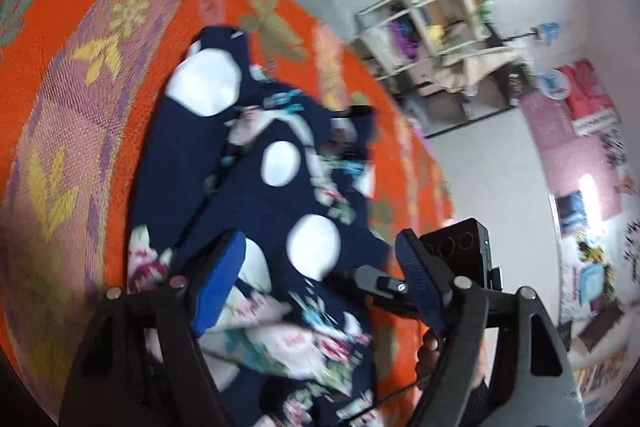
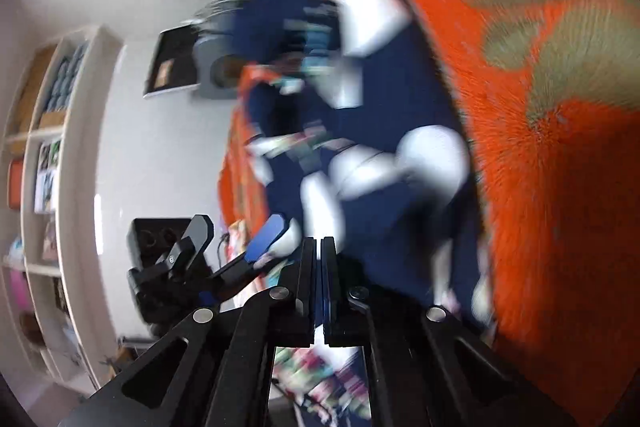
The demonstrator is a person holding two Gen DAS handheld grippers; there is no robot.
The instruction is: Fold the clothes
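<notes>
A navy garment (image 1: 256,187) with big white dots and floral print lies crumpled on an orange patterned mat (image 1: 80,47). My left gripper (image 1: 320,239) is open, and its blue pads (image 1: 220,283) straddle the near part of the cloth without pressing on it. In the blurred right wrist view the same garment (image 2: 380,131) runs right up to my right gripper (image 2: 322,243). Its jaws are closed together on the cloth's near edge. The left gripper (image 2: 242,223) shows just to the left of it, with its jaws apart.
White floor (image 1: 480,167) borders the mat (image 2: 560,187). An open shelf unit (image 1: 432,39) with clothes stands beyond the floor. Another white shelf (image 2: 60,147) and a grey bin (image 2: 224,67) show at the left of the right wrist view. A hand (image 1: 430,347) is on the gripper handle.
</notes>
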